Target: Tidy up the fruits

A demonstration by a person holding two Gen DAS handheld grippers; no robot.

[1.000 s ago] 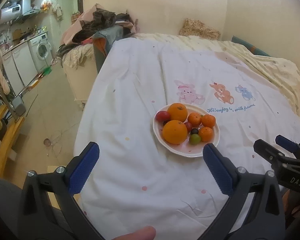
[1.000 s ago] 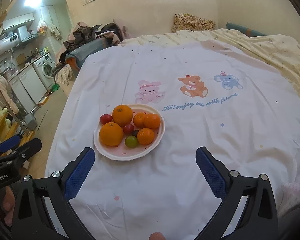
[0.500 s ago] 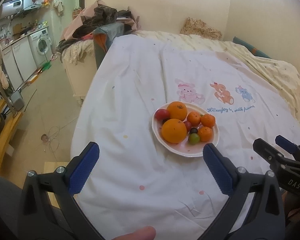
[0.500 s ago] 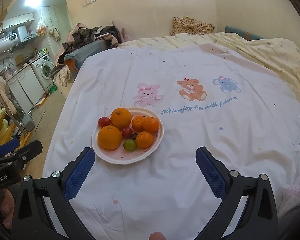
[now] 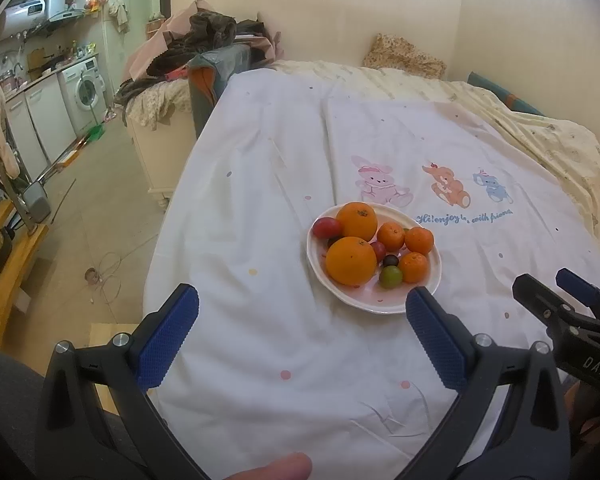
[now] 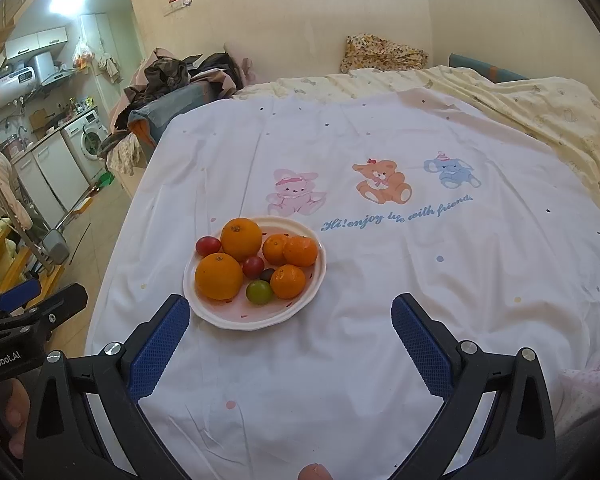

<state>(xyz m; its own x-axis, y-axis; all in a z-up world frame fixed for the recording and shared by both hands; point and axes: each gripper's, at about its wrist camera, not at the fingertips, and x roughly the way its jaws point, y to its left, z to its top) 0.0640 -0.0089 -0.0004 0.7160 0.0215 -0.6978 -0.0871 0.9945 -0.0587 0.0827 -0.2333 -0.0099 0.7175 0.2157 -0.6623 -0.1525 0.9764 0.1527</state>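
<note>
Left gripper (image 5: pixel 302 318) nearest, fingers (image 5: pixel 168 338) spread wide, holding nothing, above white sheet (image 5: pixel 260 208). Right gripper (image 6: pixel 290 330) likewise wide, nothing held. Beyond fingertips: white plate (image 6: pixel 296 302) on bed, holding oranges (image 6: pixel 219 276), tangerines, small red, green, dark fruits. Further: cartoon animals print (image 6: pixel 384 182), yellow blanket.

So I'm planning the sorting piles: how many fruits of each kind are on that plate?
Large round oranges: 2
Small orange mandarins: 3
Small red fruits: 2
Small green fruit: 1
Small dark fruit: 1
Total: 9
</note>
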